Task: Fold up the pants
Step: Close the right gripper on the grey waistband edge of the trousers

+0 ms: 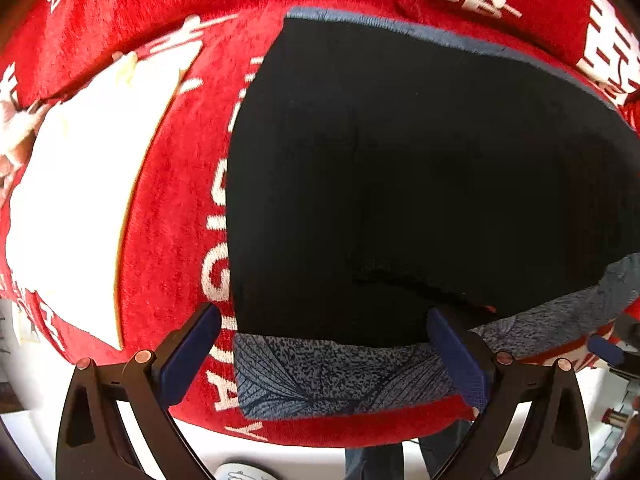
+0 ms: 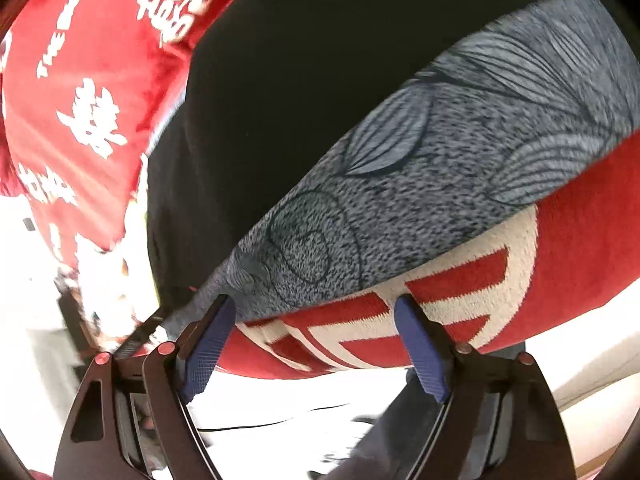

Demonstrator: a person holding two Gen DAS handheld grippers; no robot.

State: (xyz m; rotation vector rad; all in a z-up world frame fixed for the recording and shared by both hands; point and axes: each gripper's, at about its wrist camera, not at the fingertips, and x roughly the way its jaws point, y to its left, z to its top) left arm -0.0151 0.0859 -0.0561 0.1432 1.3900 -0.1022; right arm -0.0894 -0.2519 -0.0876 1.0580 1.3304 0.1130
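Black pants [image 1: 400, 160] lie flat on a red blanket [image 1: 172, 200] with white lettering. A grey leaf-patterned band [image 1: 340, 376] runs along their near edge. My left gripper [image 1: 328, 354] points down over that edge, open, with the band lying between its blue fingers [image 1: 192, 356]. In the right wrist view the band [image 2: 440, 160] crosses diagonally under the black cloth [image 2: 300, 80]. My right gripper [image 2: 316, 344] is open over the blanket's [image 2: 80, 80] near rim, just short of the band's corner, with nothing held. A blue pad [image 1: 606, 350] of the right gripper shows at the far right.
A white cloth [image 1: 80, 200] lies on the blanket left of the pants. The blanket's near edge drops off to a pale floor [image 2: 280, 396]. A person's dark trouser legs [image 1: 372, 460] stand below that edge.
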